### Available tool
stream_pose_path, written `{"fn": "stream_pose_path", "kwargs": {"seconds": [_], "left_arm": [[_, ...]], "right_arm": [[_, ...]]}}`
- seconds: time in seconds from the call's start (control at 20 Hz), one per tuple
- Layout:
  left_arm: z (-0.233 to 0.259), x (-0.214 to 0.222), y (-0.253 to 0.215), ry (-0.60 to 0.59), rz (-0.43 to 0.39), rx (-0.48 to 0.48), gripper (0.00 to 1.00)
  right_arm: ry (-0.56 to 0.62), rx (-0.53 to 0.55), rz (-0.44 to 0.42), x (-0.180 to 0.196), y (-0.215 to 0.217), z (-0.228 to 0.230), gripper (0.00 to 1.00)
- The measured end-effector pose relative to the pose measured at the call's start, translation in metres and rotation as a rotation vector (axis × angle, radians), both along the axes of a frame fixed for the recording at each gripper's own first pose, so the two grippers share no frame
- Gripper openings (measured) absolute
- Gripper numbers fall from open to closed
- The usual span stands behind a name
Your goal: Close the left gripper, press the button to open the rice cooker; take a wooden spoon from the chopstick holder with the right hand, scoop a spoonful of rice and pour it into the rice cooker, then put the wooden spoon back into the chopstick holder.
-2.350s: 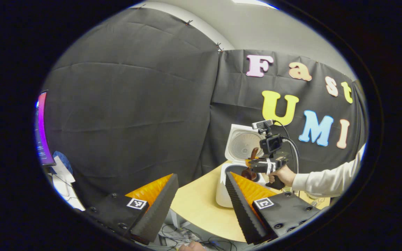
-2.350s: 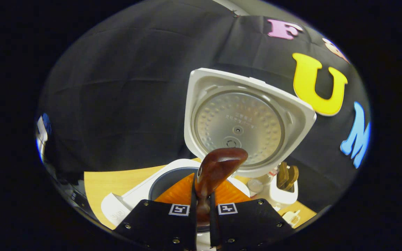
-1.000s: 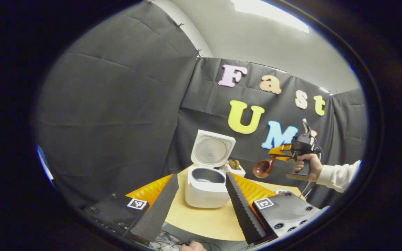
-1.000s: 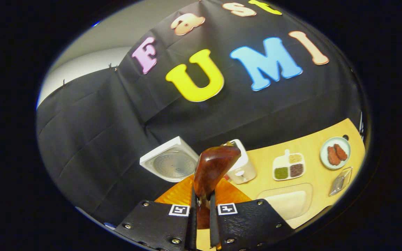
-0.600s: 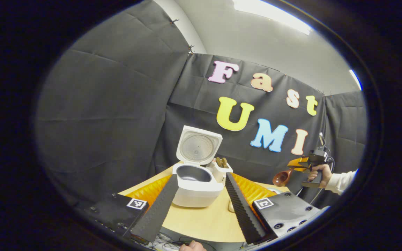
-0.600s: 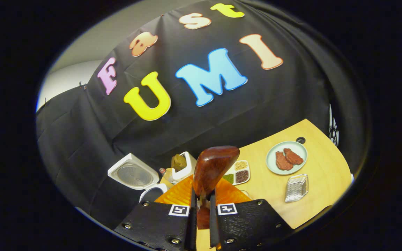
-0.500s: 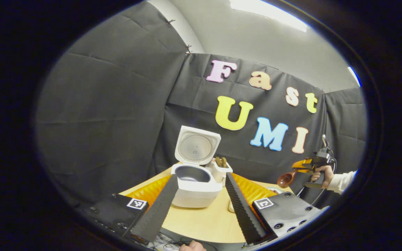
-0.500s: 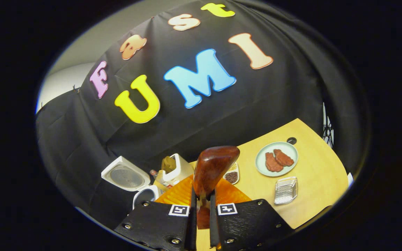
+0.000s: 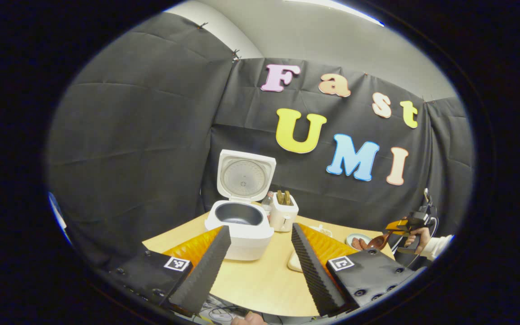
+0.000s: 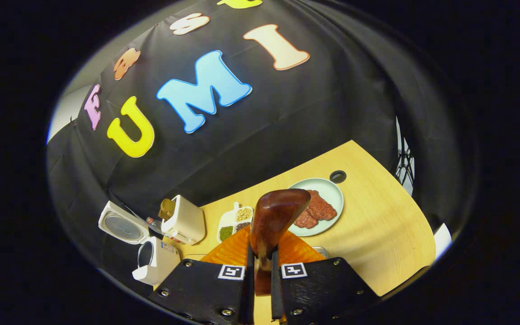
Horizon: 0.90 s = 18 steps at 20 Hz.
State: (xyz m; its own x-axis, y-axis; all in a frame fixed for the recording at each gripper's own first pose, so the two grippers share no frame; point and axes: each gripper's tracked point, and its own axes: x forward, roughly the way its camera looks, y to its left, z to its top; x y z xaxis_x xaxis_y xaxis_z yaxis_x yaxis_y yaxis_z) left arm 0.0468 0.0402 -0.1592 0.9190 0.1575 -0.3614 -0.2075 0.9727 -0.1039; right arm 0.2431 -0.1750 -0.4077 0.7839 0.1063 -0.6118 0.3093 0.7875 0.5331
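R gripper (image 10: 260, 266) clamped on spoon (image 10: 274, 216) handle; bowl sticks out fwd of the tips, above the table (image 10: 386, 234). Cooker (image 10: 154, 259) lid up, holder (image 10: 183, 221) beside it, both well off to its left. L gripper (image 9: 257, 257) fingers spread, nothing held; cooker (image 9: 241, 223) ahead between the tips, holder (image 9: 284, 214) just right of it.

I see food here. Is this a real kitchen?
Probably not: it looks like a staged recording booth. A rice cooker and plate of meat sit on a wooden table, ringed by black cloth wall.
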Motion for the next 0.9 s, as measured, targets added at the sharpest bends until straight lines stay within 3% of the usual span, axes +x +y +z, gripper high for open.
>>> {"fn": "stream_pose_path", "kwargs": {"seconds": [0.2, 0.25, 0.55, 0.9], "left_arm": [[-0.007, 0.005, -0.037, 0.047, -0.011, 0.018, 0.94], [-0.008, 0.008, -0.041, 0.059, -0.018, 0.032, 0.97], [-0.005, 0.02, -0.054, 0.08, -0.031, 0.075, 0.95], [0.001, 0.032, -0.054, 0.06, -0.018, 0.081, 0.94]], "right_arm": [[0.037, -0.065, 0.018, -0.004, -0.018, -0.031, 0.15], [0.043, -0.086, 0.026, -0.007, -0.02, -0.035, 0.15], [0.083, -0.113, 0.046, -0.018, -0.02, -0.053, 0.15], [0.099, -0.079, 0.012, -0.03, -0.02, -0.068, 0.22]]}}
